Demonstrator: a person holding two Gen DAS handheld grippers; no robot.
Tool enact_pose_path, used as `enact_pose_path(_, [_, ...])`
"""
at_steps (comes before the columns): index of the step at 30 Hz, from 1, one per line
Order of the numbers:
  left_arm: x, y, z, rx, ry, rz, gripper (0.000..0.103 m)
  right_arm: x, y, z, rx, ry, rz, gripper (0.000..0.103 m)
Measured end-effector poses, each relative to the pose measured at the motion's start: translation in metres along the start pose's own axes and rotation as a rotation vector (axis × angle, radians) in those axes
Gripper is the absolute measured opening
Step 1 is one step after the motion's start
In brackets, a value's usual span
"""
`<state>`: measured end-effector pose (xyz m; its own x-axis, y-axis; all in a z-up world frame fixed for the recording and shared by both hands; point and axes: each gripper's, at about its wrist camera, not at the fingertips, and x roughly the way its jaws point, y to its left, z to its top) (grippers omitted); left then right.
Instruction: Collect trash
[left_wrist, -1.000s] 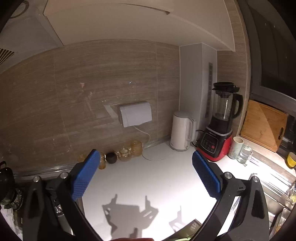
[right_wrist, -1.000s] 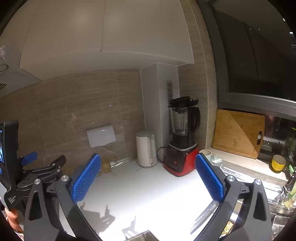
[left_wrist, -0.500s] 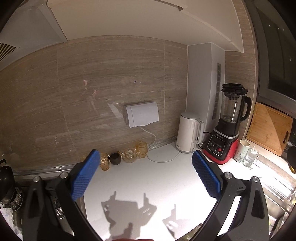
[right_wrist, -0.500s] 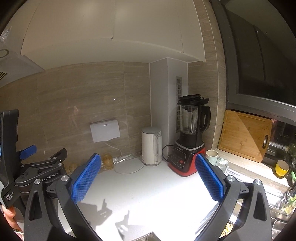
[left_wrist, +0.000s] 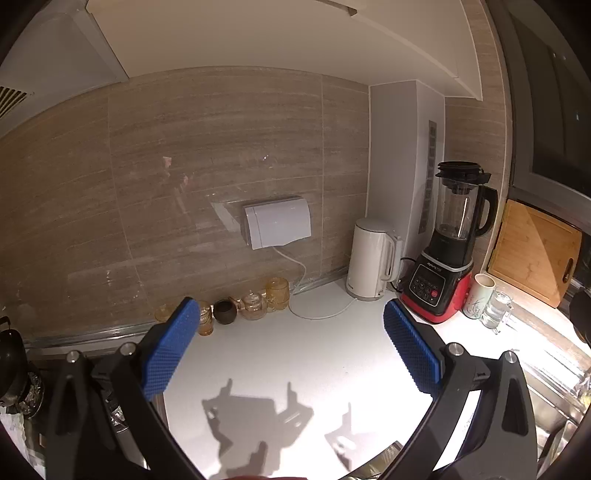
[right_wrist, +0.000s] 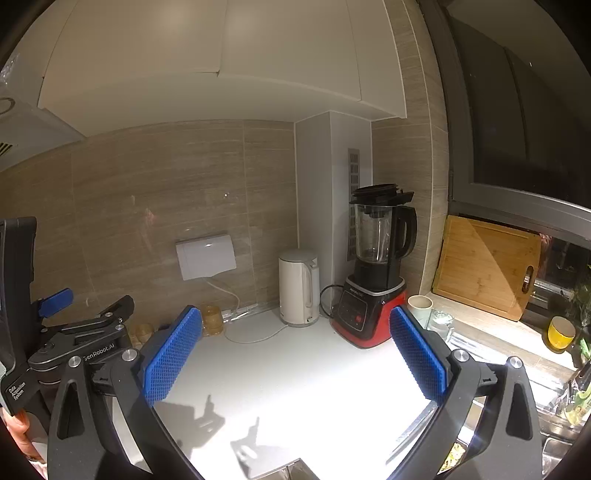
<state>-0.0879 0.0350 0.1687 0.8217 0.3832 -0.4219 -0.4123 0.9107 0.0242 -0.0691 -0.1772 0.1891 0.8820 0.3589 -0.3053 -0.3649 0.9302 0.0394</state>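
Observation:
No trash shows in either view. My left gripper (left_wrist: 291, 314) is open and empty, with blue pads, held above the white counter (left_wrist: 295, 354). My right gripper (right_wrist: 295, 314) is open and empty too, above the same counter (right_wrist: 295, 369). The left gripper's body (right_wrist: 74, 332) shows at the left edge of the right wrist view.
A white kettle (left_wrist: 373, 258) and a red-and-black blender (left_wrist: 447, 251) stand at the back right. A mug (left_wrist: 482, 295), a glass (left_wrist: 496, 310) and a wooden cutting board (left_wrist: 535, 251) are further right. Small amber glass jars (left_wrist: 258, 301) line the tiled wall. A yellow cup (right_wrist: 560, 332) sits far right.
Both grippers have tilted and shifted slightly, so the kettle and blender sit more toward the middle. The jaws stay open.

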Motion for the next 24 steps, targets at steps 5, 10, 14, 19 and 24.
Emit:
enact_pose_path(5, [0.0008, -0.0005, -0.0006, 0.002, 0.005, -0.003, 0.095, -0.0008, -0.0013, 0.0000, 0.000, 0.002, 0.001, 0.101])
enact_pose_path(10, [0.0006, -0.0010, -0.0010, 0.006, 0.006, -0.003, 0.095, -0.0014, -0.0018, 0.0001, 0.001, 0.001, 0.001, 0.101])
enact_pose_path(14, [0.0011, -0.0010, -0.0012, 0.009, 0.007, -0.006, 0.095, -0.0010, -0.0018, 0.0001, 0.001, 0.002, 0.002, 0.101])
enact_pose_path(19, [-0.0007, -0.0027, -0.0025, 0.013, 0.007, -0.013, 0.095, -0.0020, -0.0038, 0.0005, 0.004, 0.000, 0.001, 0.101])
enact_pose_path(24, [-0.0024, -0.0038, -0.0030, 0.016, 0.007, -0.020, 0.095, -0.0042, -0.0067, 0.0003, 0.005, -0.002, 0.001, 0.101])
